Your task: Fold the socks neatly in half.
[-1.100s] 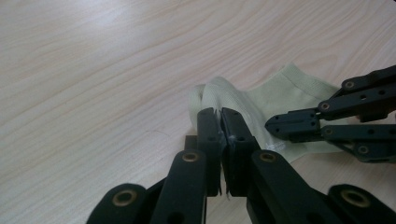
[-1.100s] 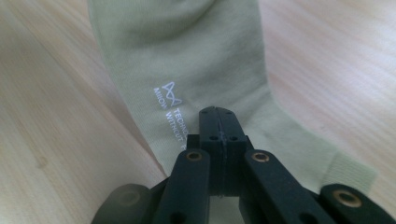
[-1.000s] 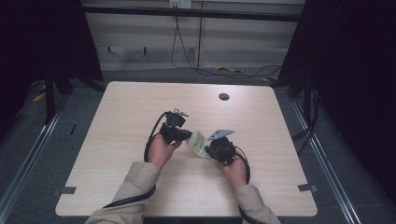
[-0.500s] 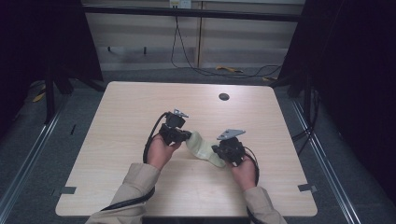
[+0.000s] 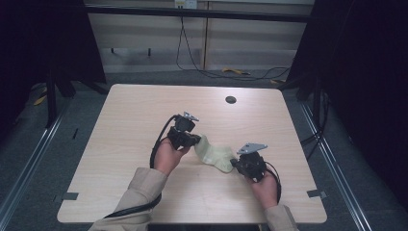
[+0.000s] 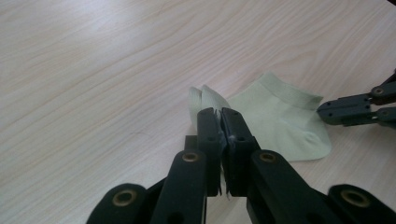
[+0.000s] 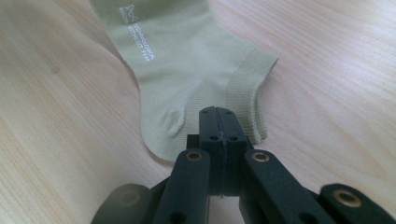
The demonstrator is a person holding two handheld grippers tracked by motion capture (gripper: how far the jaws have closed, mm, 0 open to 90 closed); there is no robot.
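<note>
Pale-green sock (image 5: 215, 155) lies limp and light on surface (image 5: 120, 120), left claw (image 6: 220, 114) clamped on toe, right claw (image 7: 220, 113) clamped at heel edge.

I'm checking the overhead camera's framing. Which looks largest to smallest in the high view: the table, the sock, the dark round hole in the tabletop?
1. table
2. sock
3. dark round hole
</note>
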